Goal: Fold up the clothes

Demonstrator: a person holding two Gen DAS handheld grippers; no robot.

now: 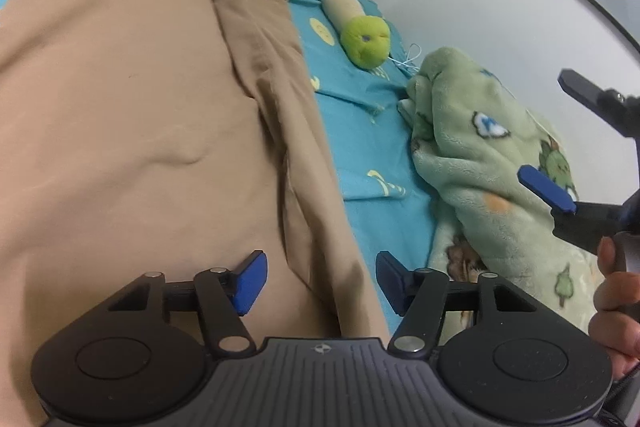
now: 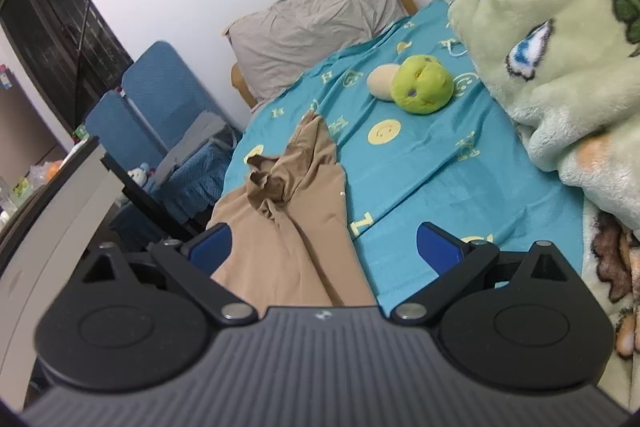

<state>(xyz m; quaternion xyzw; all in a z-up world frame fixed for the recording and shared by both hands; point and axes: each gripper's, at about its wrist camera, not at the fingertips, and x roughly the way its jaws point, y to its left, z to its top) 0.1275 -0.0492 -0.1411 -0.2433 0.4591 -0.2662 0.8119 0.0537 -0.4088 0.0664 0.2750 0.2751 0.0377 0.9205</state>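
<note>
My left gripper (image 1: 318, 279), fingers spread, over tan garment (image 1: 132, 115) edge for pinch; right gripper (image 2: 324, 251), fingers spread, empty.

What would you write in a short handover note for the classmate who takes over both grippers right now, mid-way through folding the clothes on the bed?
Left gripper: open, nothing pinched, low over the right edge of the tan garment.
Right gripper: open, empty, raised above the bed, off to the right.
Tan garment: spread on the blue bedsheet, right side already turned in as a long flap, far end bunched.
Nearby: green plush toy, green fleece blanket, grey pillow.
Left to do: smooth the bunched end, then finish the folds.
</note>
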